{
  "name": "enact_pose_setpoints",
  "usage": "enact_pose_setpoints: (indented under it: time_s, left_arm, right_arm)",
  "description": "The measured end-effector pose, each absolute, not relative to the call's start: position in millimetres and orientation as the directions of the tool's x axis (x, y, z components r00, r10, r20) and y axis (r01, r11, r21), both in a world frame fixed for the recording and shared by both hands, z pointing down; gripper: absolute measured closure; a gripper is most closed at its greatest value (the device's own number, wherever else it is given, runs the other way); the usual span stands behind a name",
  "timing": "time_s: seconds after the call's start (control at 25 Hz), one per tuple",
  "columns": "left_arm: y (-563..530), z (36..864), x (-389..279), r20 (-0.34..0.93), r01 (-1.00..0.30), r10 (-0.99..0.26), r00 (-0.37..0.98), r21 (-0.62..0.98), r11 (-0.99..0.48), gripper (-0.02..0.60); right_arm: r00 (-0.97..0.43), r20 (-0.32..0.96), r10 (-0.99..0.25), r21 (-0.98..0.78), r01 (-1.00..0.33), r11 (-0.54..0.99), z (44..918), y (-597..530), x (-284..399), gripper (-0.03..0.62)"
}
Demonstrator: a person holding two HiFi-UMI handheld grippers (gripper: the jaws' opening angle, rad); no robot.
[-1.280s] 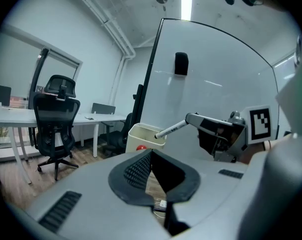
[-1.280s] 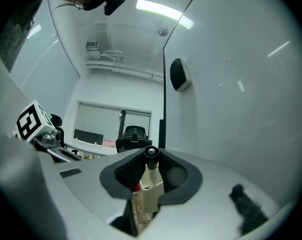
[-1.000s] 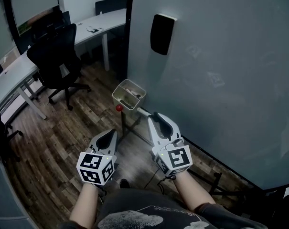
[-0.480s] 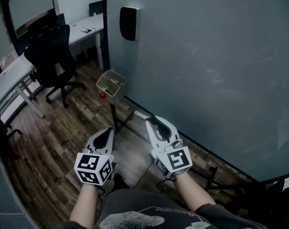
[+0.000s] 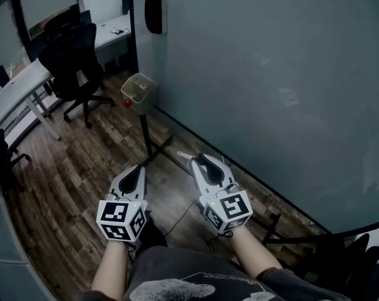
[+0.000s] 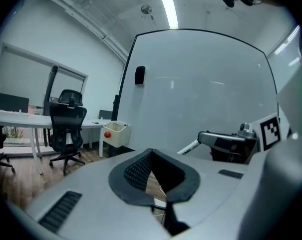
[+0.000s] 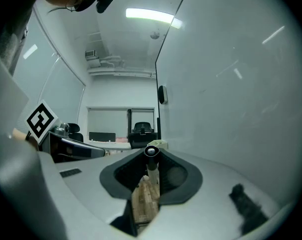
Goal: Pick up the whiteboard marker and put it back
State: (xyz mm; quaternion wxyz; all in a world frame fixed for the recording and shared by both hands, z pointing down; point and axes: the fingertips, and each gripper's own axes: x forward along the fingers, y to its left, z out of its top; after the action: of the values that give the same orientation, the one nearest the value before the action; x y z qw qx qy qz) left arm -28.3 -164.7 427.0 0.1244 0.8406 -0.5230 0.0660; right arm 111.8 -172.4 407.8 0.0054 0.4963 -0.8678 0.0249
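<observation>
Right gripper view: the right gripper has its jaws clamped on the whiteboard marker, which runs along them with its round end poking just past the tips. In the left gripper view, the left gripper has its jaws together with nothing between them. From the head view, both grippers hang side by side over the wooden floor, near the lower edge of the whiteboard. Ahead, a cream bin on a stand sits by the board's left edge. A black eraser clings near the board's upper left corner.
</observation>
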Motion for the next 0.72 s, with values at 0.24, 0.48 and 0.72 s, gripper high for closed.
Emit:
enact_pose_setpoints:
  time_s: [0.24,0.48,0.72]
  left_arm:
    - [-123.2,432.3,-20.9,0.251,-0.908,-0.872,0.419,0.144,-0.395,0.568]
    - [-88.5,432.2,-20.3,0.25,-0.914,-0.879,0.405,0.146,-0.38,0.569]
    - [-69.3,436.5,-24.6,0.239,-0.926,-0.898,0.369,0.182,-0.332,0.568]
  right_arm:
    - [-0.54,0.058,-0.84,-0.04,-0.842,0.539,421.4,-133.9,117.7,0.507]
    - [-0.563,0.056,-0.824,-0.032,-0.826,0.562,416.8,-102.2,116.2,0.507]
    - [-0.583,0.064,-0.81,-0.044,-0.813,0.581,425.1,-80.7,117.0,0.507]
